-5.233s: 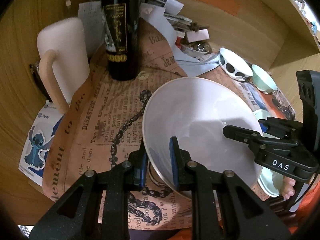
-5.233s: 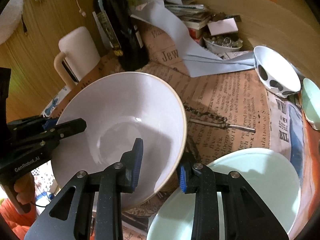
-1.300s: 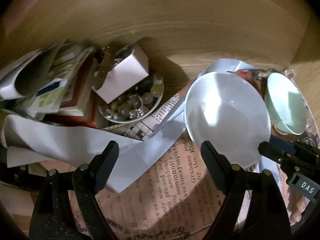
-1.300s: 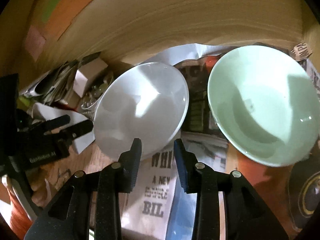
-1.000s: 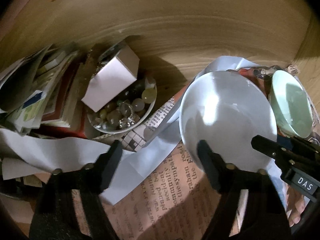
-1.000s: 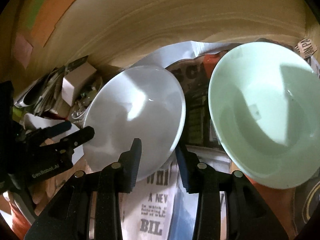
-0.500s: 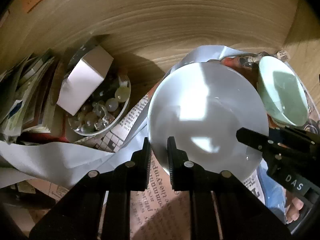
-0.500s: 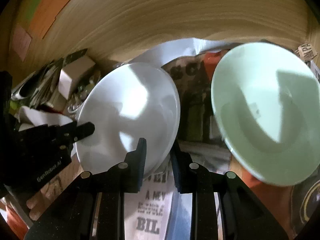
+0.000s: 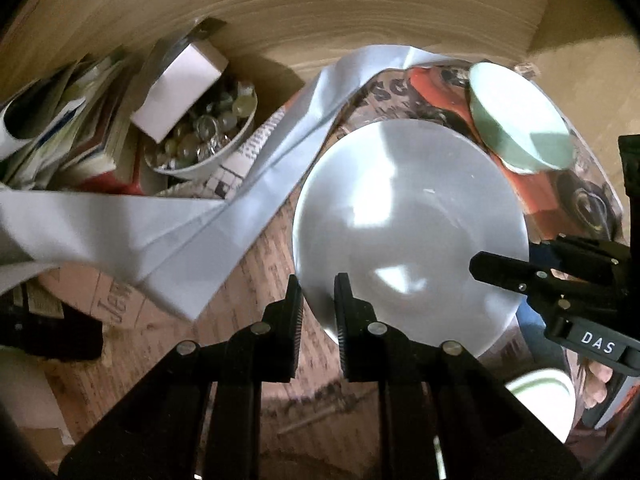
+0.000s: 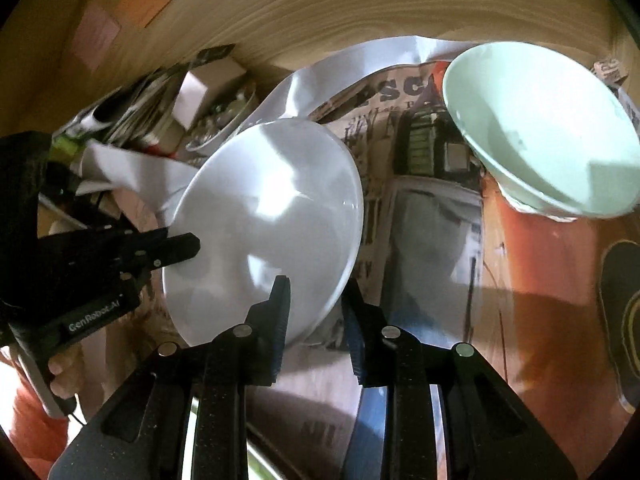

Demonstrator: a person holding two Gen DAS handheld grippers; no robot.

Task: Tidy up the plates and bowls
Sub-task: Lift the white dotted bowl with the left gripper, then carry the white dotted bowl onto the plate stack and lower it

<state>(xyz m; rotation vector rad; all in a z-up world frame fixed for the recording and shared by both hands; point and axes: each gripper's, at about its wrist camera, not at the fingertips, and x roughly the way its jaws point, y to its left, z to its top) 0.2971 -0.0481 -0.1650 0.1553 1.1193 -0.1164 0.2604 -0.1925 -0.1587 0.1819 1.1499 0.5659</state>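
Looking from the left wrist, the left tongs [image 9: 317,303] were clamped on the near rim of the white bowl [image 9: 408,216], which stood tilted over the papered surface [image 9: 256,280] near the green bowl [image 9: 520,128]. It seemed stiff, smooth and fragile; the rim is the place to hold.

From the right wrist, the right tongs [image 10: 314,316] pinched the same rim. Clutter and the back wall [image 10: 360,12] left little room.
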